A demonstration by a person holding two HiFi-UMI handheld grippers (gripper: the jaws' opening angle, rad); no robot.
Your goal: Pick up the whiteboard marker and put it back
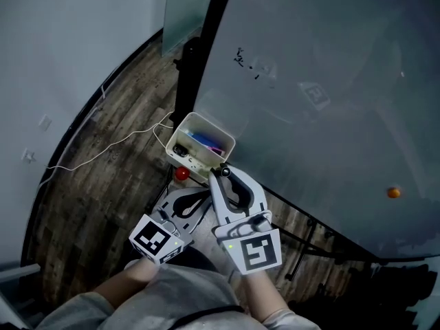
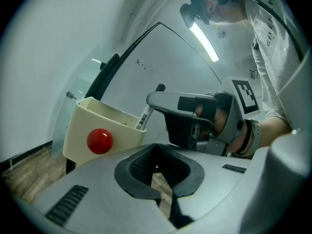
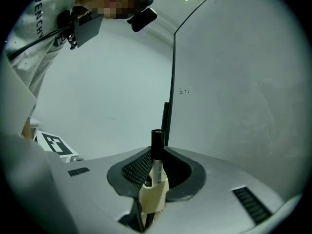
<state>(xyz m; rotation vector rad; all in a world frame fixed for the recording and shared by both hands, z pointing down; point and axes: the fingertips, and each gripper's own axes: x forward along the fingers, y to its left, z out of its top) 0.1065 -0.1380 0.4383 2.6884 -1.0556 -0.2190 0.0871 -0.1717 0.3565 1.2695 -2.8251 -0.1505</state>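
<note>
R gripper [image 3: 153, 179] clamped on whiteboard marker [image 3: 156, 161], black cap up, marker upright btwn pads. Its lower end sits at corner of cream box [image 1: 221, 139] hanging on whiteboard [image 1: 330, 81], w/ other pens inside. Red ball [image 2: 100, 141] stuck on box front. L gripper [image 2: 163, 196] just beside R one, jaws together, nothing in em, pointing at box too.

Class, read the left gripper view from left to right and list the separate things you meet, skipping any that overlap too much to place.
red ball → whiteboard marker → square-marker cube → person's forearm
</note>
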